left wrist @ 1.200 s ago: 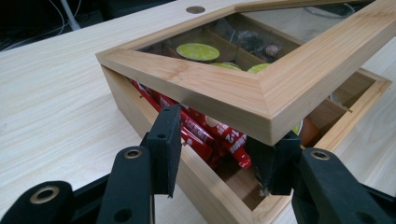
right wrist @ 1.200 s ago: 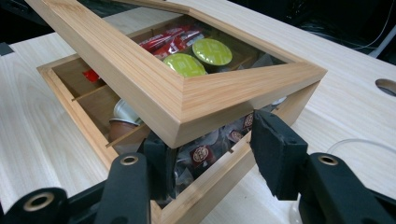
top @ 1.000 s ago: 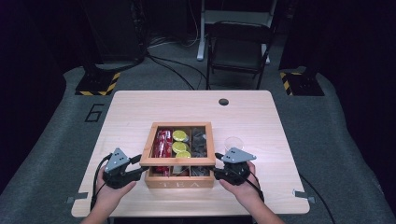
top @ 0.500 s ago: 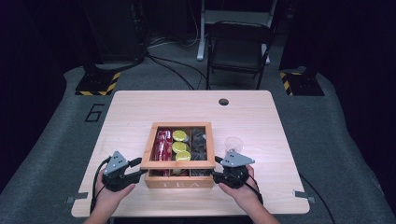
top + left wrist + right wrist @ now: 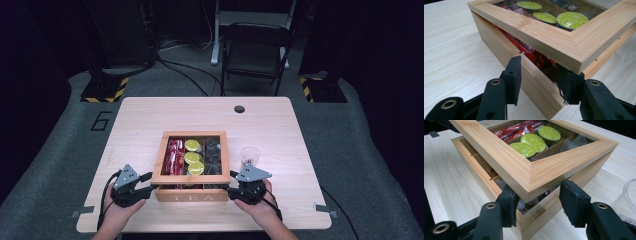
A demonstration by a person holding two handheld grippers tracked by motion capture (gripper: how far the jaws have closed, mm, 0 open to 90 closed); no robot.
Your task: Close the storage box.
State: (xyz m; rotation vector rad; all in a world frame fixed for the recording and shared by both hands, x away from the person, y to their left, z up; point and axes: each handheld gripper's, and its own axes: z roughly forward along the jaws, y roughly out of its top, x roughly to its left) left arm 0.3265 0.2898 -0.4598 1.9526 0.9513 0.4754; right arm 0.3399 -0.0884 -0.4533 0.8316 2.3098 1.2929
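A bamboo tea box (image 5: 192,165) sits on the light wood tabletop (image 5: 280,130), near the person's edge and about midway across. Its front wall carries the word TEA. The lid (image 5: 564,43) is a thick bamboo frame around a clear window, and it is lifted at the front, leaving a wedge-shaped gap between lid and box body.

Through the window the compartments show: red foil packets (image 5: 174,156) on the left, three lime-green capsules (image 5: 193,157) in the middle row, and dark sachets (image 5: 214,152) on the right. In the left gripper view the red packets also show through the gap under the raised lid.

The left gripper (image 5: 144,187) is at the box's front left corner, its jaws spread wide: one jaw lies outside the side wall, the other sits under the lid's corner. The right gripper (image 5: 234,187) mirrors it at the front right corner, jaws likewise parted, one tucked beneath the lid's front edge, the other outside the right wall. Neither pair is clamped on anything.

A clear plastic cup (image 5: 249,156) stands just right of the box, near the right gripper.
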